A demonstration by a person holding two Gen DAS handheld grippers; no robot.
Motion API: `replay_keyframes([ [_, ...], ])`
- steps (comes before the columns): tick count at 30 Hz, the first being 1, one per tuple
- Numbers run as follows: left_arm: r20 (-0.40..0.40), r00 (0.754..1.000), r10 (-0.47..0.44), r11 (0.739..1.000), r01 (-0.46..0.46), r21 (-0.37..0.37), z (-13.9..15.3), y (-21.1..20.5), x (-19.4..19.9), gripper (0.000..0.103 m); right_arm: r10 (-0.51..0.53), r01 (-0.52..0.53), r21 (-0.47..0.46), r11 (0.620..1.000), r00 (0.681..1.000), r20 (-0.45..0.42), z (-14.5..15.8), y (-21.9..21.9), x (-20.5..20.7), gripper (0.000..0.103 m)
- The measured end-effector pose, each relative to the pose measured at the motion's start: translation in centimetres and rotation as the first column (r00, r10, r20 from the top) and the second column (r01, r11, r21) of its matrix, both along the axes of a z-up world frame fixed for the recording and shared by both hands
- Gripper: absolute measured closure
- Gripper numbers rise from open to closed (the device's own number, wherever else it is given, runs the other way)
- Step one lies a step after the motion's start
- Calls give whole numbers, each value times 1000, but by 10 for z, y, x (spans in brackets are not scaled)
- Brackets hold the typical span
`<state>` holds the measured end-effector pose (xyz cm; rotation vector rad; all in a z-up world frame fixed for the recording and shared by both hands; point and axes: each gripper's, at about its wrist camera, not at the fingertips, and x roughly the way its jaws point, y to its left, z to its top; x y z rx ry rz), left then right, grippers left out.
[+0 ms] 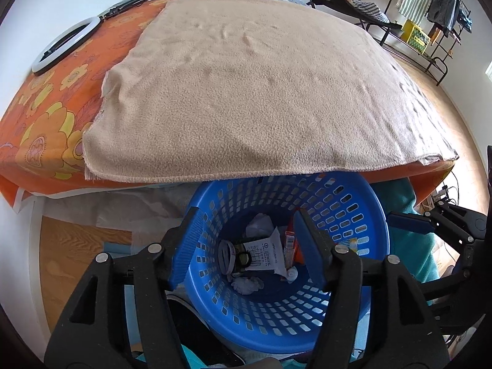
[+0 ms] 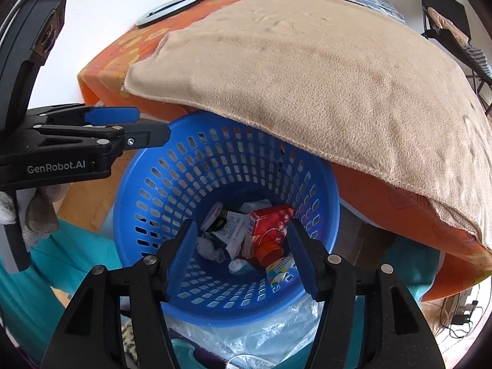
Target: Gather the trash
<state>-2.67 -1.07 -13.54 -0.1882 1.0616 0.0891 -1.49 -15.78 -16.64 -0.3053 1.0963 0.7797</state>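
Blue basket (image 2: 147, 203) mouth up, red carton (image 2: 267, 224) lying lengthwise inside; left gripper (image 1: 249, 246), right gripper (image 2: 243, 252) both spread, empty

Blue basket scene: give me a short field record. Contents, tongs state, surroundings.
container: blue basket, perforated wall, below the table edge
contents: red box, white milk carton, crumpled tissue, orange cap, striped wrapper
left tongs: open, empty, over the basket
right tongs: open, empty, over the basket
table top: beige towel on an orange floral cloth; no trash visible on it
other: ring light at the far left corner; clear plastic bag beside the basket
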Motion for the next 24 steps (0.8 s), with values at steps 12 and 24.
replay_keyframes([
  [12, 105, 994, 25, 999, -27, 18, 34, 3, 9, 27, -53, 56, -26, 998, 993, 105, 21, -4, 6, 34],
  [24, 247, 969, 23, 999, -30, 23, 82, -2, 16, 19, -156, 145, 87, 986, 978, 139, 53, -19, 23, 33],
])
